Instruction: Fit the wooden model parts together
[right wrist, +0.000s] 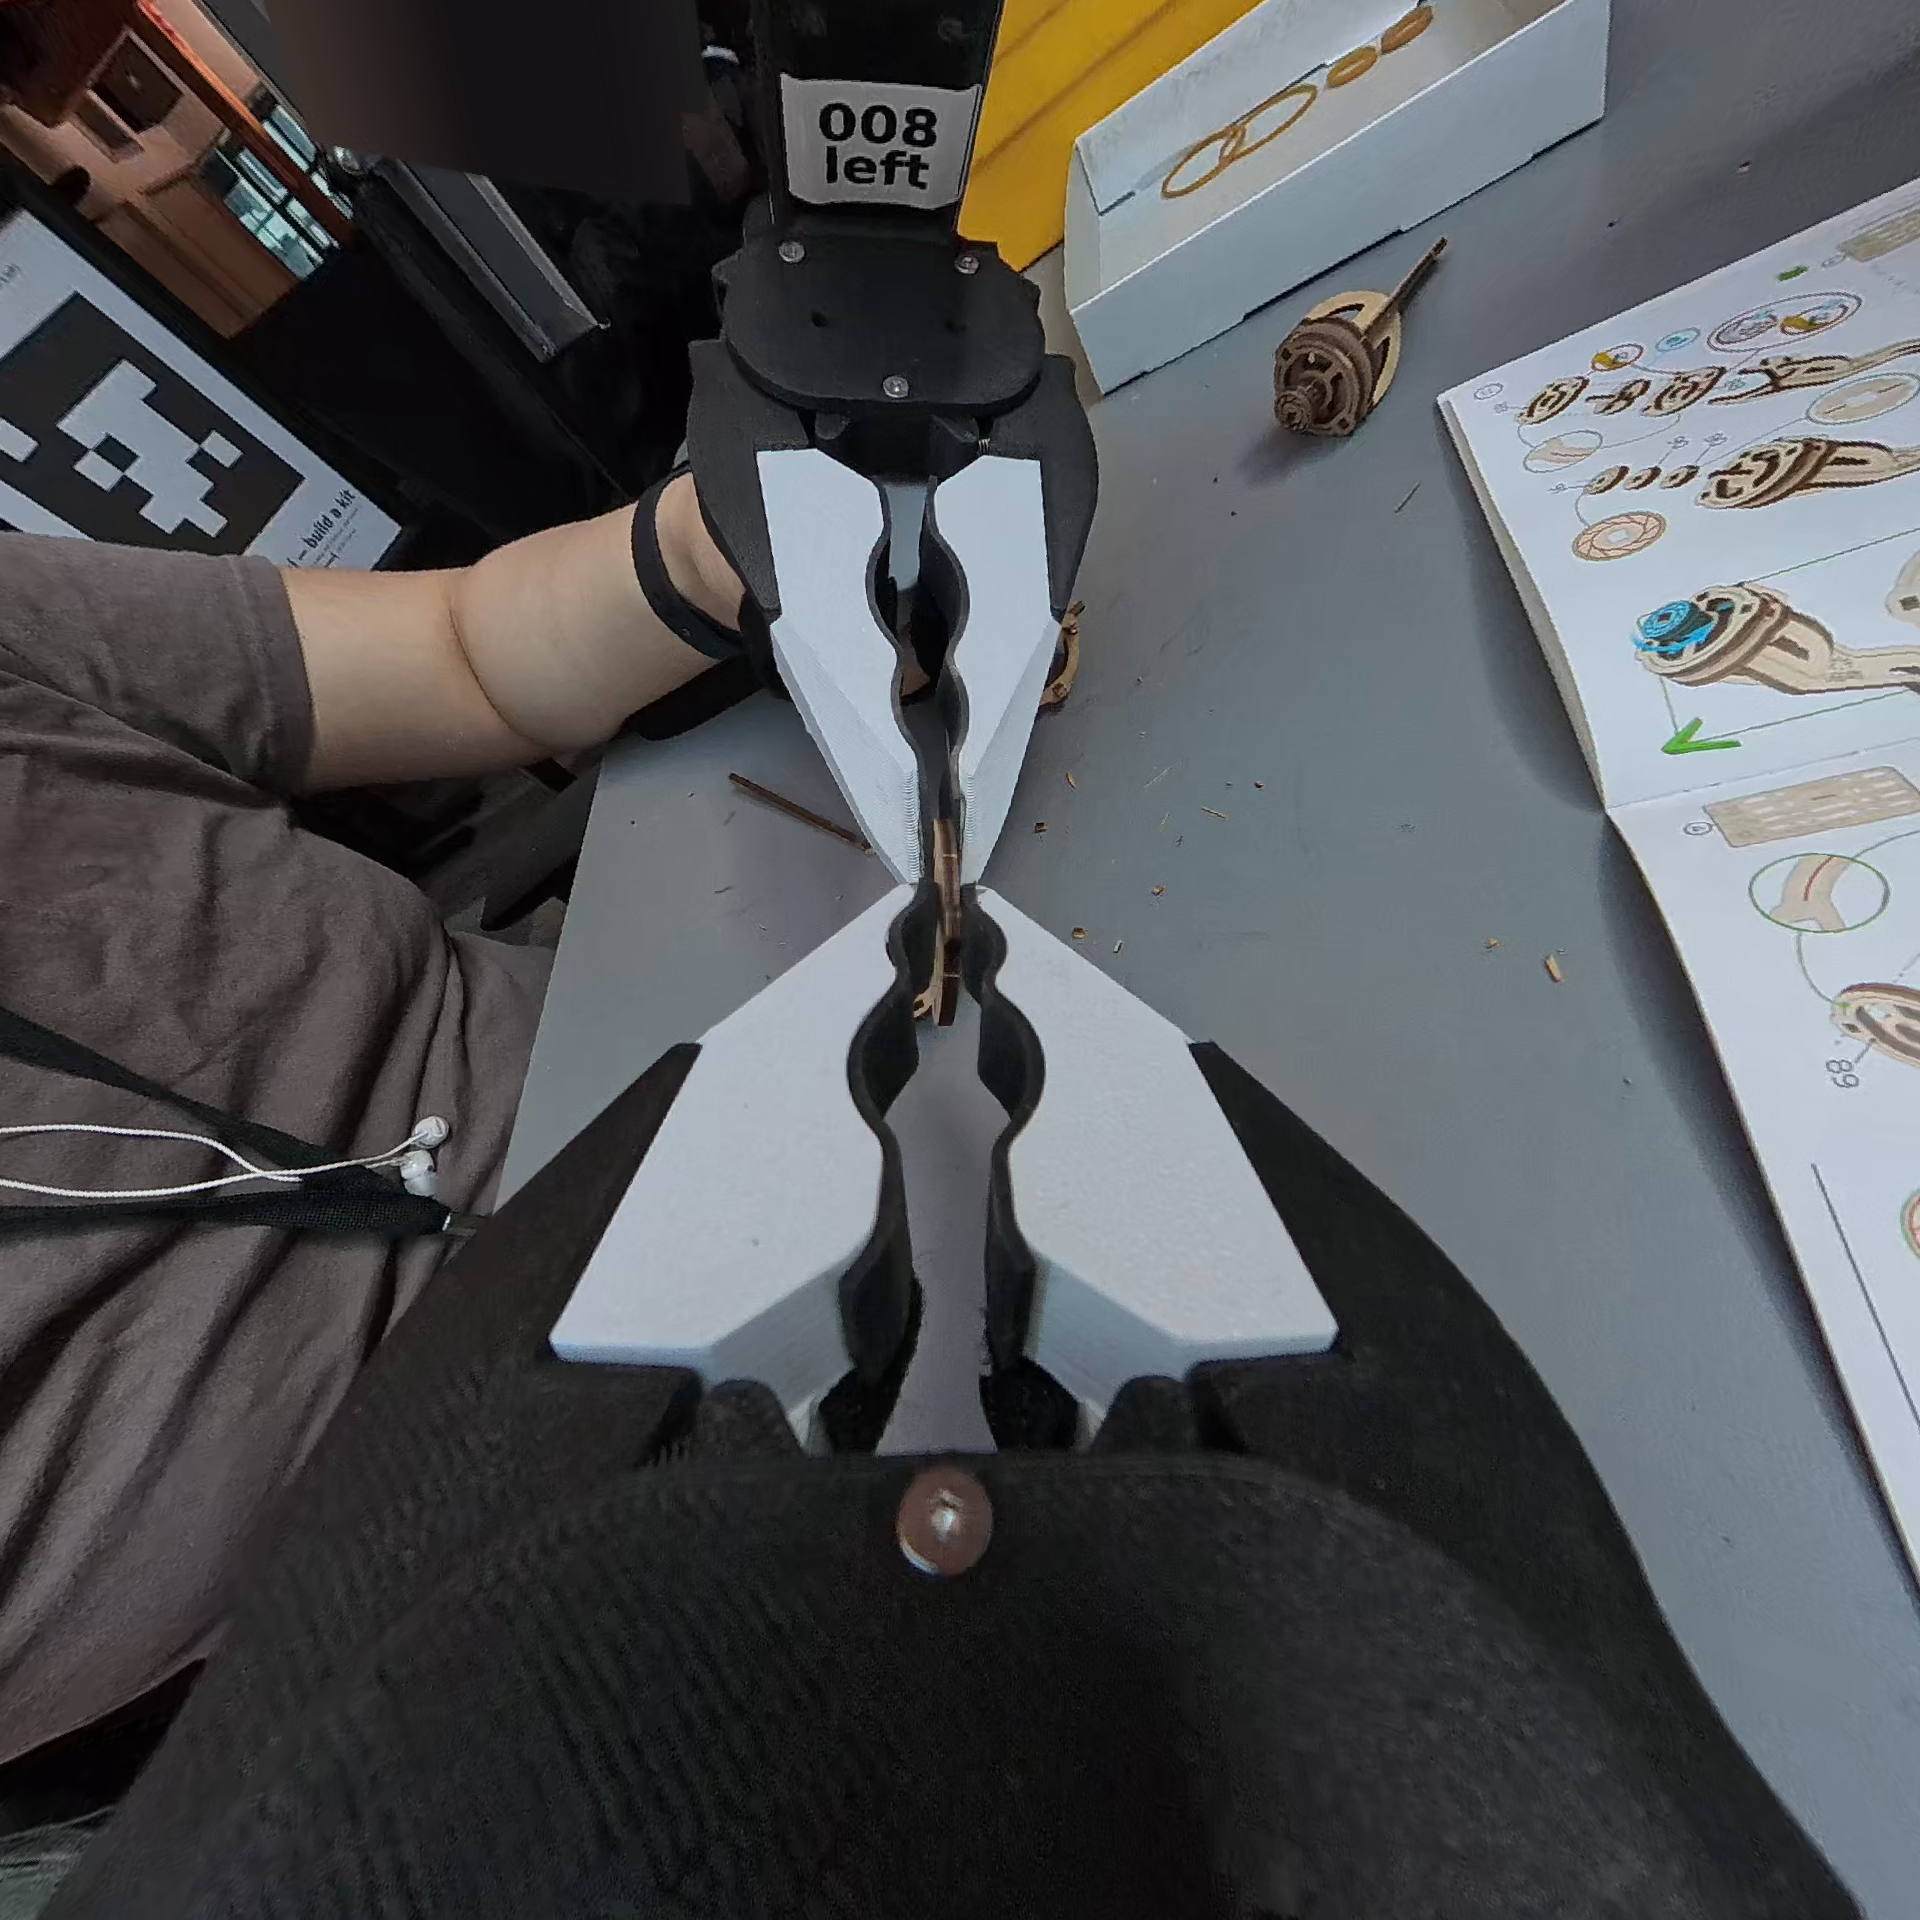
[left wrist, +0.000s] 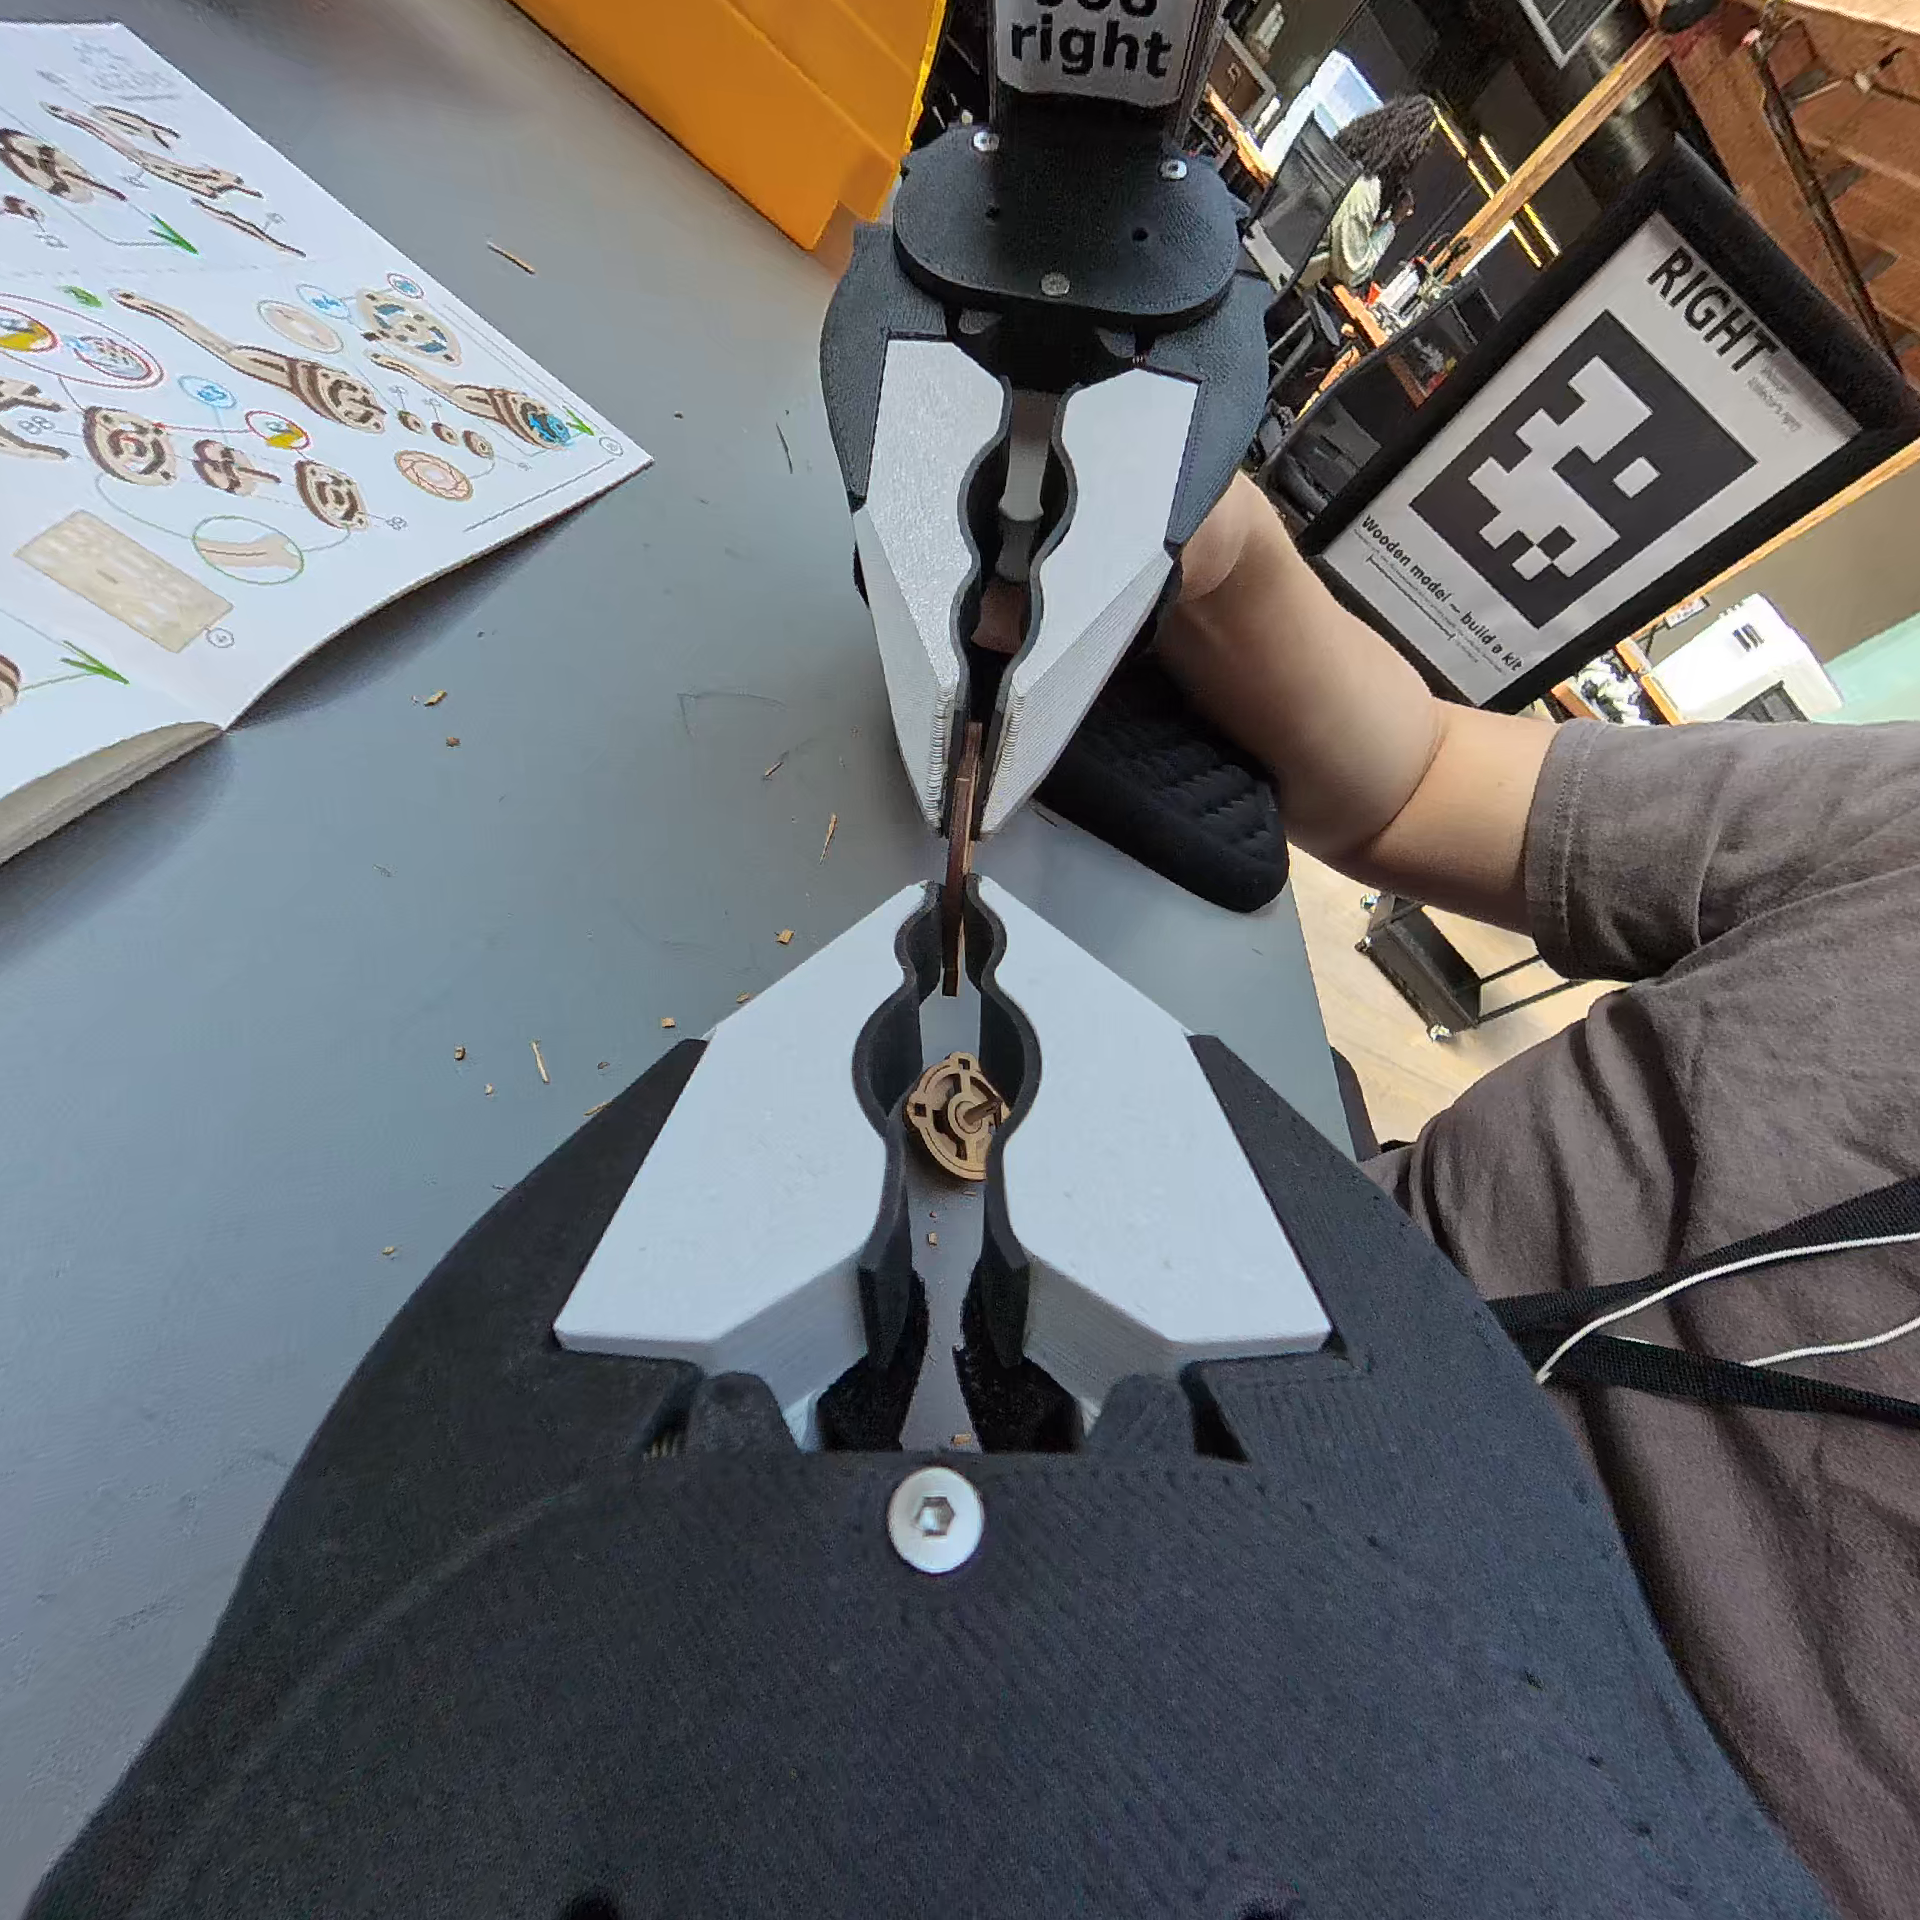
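Note:
A thin flat wooden part (left wrist: 958, 883) is seen edge-on between both grippers, which meet tip to tip above the grey table (left wrist: 468, 1039). My left gripper (left wrist: 951, 902) is shut on its near end. My right gripper (left wrist: 966, 816) comes from the far side and is shut on its other end. In the right wrist view the same part (right wrist: 943, 935) sits in my right gripper (right wrist: 940, 902), with my left gripper (right wrist: 940, 862) opposite. A small round wooden hub (left wrist: 956, 1117) shows through the gap between the left fingers; I cannot tell whether it lies on the table.
An open instruction booklet (right wrist: 1714, 623) lies on the table, also in the left wrist view (left wrist: 260, 416). A built wooden sub-assembly (right wrist: 1335, 364) lies by a white box (right wrist: 1299, 208) with wooden rings. An orange bin (left wrist: 748, 104) stands behind. The person's forearm (left wrist: 1351, 748) is at the table edge. The grippers are tip to tip, or close to it. Both grippers' tips are roughly 20 cm from the built wooden sub-assembly (right wrist: 1335, 364).

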The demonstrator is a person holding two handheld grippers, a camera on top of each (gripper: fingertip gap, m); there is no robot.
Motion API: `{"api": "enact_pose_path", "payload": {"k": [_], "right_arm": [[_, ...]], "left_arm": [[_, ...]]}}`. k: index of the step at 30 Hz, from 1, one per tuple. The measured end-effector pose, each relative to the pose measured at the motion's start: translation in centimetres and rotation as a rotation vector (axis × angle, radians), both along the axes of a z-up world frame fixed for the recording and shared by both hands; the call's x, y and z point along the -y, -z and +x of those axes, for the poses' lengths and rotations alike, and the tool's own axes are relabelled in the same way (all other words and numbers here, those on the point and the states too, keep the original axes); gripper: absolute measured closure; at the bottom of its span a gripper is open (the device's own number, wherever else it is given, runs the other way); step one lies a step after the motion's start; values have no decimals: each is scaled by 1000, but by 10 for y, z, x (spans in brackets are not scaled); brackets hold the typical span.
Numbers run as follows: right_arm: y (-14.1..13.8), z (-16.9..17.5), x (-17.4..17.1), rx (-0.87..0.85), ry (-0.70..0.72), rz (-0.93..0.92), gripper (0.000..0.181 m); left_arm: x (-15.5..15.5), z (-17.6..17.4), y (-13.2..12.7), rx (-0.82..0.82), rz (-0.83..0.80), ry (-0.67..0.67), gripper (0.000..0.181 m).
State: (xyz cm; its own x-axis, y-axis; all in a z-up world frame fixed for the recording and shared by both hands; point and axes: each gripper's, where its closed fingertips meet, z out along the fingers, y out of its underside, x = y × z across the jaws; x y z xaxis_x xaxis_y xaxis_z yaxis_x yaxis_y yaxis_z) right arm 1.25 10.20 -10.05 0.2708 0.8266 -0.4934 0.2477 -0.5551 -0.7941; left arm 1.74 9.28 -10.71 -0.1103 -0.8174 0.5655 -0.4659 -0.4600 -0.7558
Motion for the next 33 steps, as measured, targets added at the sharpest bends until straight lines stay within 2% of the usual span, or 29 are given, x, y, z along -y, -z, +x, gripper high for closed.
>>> {"api": "enact_pose_path", "payload": {"k": [10, 13, 18, 20, 22, 24, 25, 27, 33], "right_arm": [[17, -7, 8, 193, -53, 159, 172], [9, -7, 3, 239, -7, 265, 163], [-43, 12, -25, 289, 264, 677, 139], [-66, 26, -35, 242, 406, 760, 133], [-76, 66, -58, 302, 687, 756, 129], [-82, 119, -74, 501, 978, 800, 129], [-83, 134, -75, 591, 1045, 825, 130], [-82, 152, -77, 702, 1116, 834, 130], [-72, 155, -79, 767, 1099, 816, 131]], "left_arm": [[8, -7, 17, -131, 140, 60, 181], [4, -8, 18, -140, 170, 40, 181], [-8, -10, 16, -150, 205, -26, 181], [-10, -10, 15, -151, 194, -42, 181], [-9, -9, 13, -144, 184, -46, 181], [-7, -9, 12, -140, 189, -44, 181], [-6, -8, 11, -137, 194, -42, 181], [-4, -7, 10, -134, 198, -35, 181], [1, -5, 13, -143, 196, -17, 181]]}}
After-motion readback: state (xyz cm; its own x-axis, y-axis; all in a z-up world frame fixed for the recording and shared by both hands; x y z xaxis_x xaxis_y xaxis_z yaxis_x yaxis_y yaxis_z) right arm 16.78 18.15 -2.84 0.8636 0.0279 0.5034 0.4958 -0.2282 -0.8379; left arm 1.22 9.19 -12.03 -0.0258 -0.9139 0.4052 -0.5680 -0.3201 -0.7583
